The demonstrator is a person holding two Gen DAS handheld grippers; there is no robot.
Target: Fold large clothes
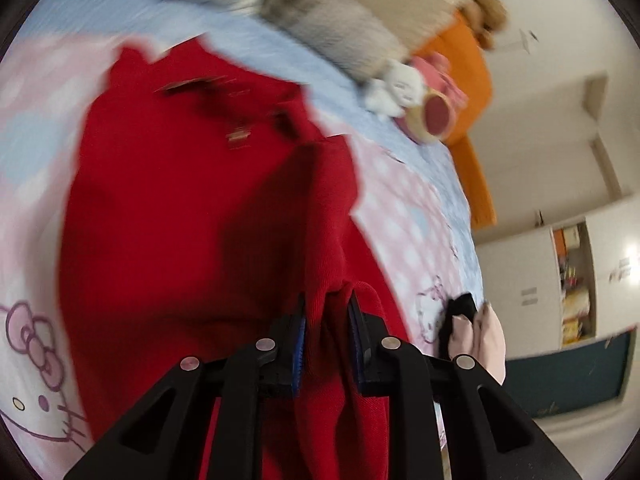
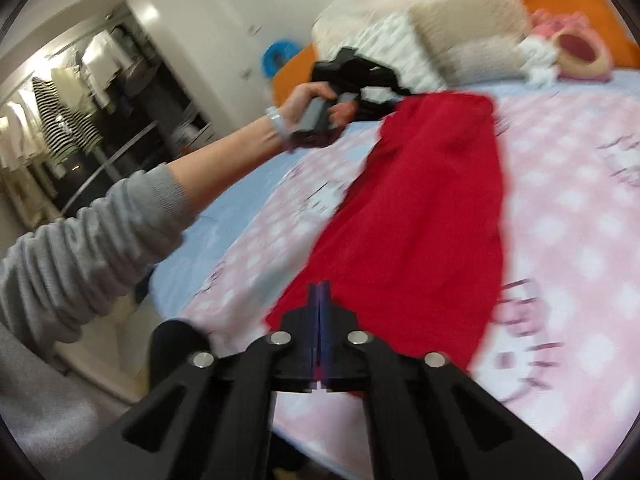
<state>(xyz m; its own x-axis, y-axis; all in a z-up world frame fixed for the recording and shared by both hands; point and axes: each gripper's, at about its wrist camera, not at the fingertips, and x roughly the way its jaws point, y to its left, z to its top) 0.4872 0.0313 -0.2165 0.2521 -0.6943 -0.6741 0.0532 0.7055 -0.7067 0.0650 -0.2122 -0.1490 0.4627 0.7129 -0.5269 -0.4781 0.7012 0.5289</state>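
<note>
A large red garment (image 1: 168,208) lies spread on a pink and blue cartoon-cat bedsheet (image 1: 404,216). My left gripper (image 1: 326,304) is shut on a bunched fold of the red fabric and holds it lifted above the rest. In the right wrist view the red garment (image 2: 424,216) stretches from my right gripper (image 2: 320,292), whose jaws are pressed together at its near edge, to the left gripper (image 2: 360,80) held by a hand at the far end. Whether red cloth sits between the right jaws is unclear.
Pillows and a fluffy blanket (image 1: 344,12) lie at the head of the bed, with plush toys (image 1: 416,92) and an orange headboard (image 1: 468,92). A bare arm in a grey sleeve (image 2: 100,236) crosses the left. A wardrobe (image 2: 72,120) stands behind.
</note>
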